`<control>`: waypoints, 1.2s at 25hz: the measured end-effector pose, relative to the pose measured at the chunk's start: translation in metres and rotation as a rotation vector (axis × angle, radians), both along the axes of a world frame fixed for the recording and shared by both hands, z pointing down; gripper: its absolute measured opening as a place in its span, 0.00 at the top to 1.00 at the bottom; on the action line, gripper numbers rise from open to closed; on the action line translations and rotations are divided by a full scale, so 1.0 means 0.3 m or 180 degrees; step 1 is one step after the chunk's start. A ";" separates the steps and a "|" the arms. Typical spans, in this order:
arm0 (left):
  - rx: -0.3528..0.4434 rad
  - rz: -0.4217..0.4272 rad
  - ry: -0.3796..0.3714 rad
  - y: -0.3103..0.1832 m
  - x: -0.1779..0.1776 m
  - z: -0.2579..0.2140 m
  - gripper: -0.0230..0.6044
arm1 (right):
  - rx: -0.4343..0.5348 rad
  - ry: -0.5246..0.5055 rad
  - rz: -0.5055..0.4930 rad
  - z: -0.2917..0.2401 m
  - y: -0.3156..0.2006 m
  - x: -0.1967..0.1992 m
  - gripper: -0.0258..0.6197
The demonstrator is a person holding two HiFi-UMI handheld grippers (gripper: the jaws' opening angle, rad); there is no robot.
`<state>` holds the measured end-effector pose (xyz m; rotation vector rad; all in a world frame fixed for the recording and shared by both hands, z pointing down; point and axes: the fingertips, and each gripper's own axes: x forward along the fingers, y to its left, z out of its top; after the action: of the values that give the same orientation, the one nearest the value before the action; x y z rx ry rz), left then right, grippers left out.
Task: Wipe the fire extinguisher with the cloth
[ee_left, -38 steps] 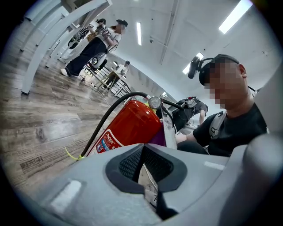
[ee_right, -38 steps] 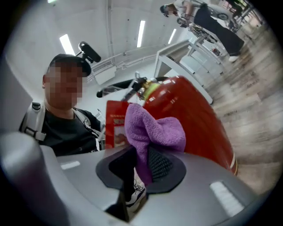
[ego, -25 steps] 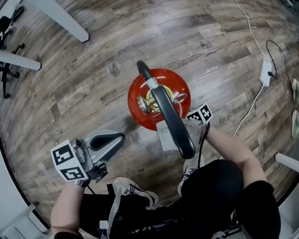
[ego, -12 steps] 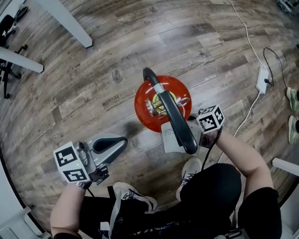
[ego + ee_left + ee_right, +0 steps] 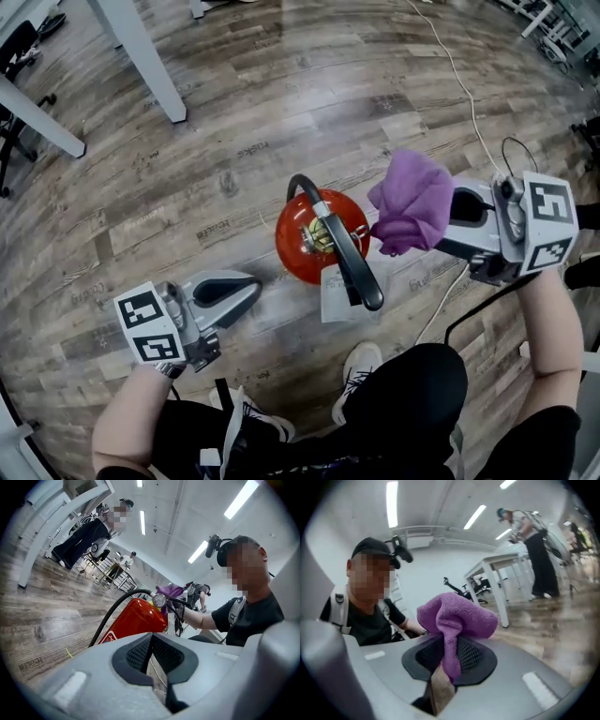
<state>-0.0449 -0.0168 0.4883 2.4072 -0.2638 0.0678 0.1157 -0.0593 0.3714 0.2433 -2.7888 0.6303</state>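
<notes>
Purple cloth pinched in right hand-held gripper; left hand-held gripper closed, empty.

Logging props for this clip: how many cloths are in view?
1. The purple cloth is clamped in the right gripper, beside the fire extinguisher. No other shows, though one could be hidden.
</notes>
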 end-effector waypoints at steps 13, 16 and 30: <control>0.0026 -0.0018 0.0034 0.006 -0.015 -0.013 0.96 | 0.0601 0.1434 -0.1170 -0.015 0.025 -0.273 0.85; 0.0030 -0.0010 0.0049 0.014 -0.021 -0.017 0.96 | 0.0762 0.1721 -0.1257 0.052 -0.069 -0.308 0.85; -0.0005 -0.0107 0.0055 -0.008 -0.052 -0.001 0.96 | 0.0652 0.1874 -0.1052 0.176 -0.268 -0.332 0.86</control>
<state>-0.0604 -0.0192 0.4879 2.3997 -0.2961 0.0319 0.0161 -0.1396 0.4243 -0.0016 -2.2437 0.1533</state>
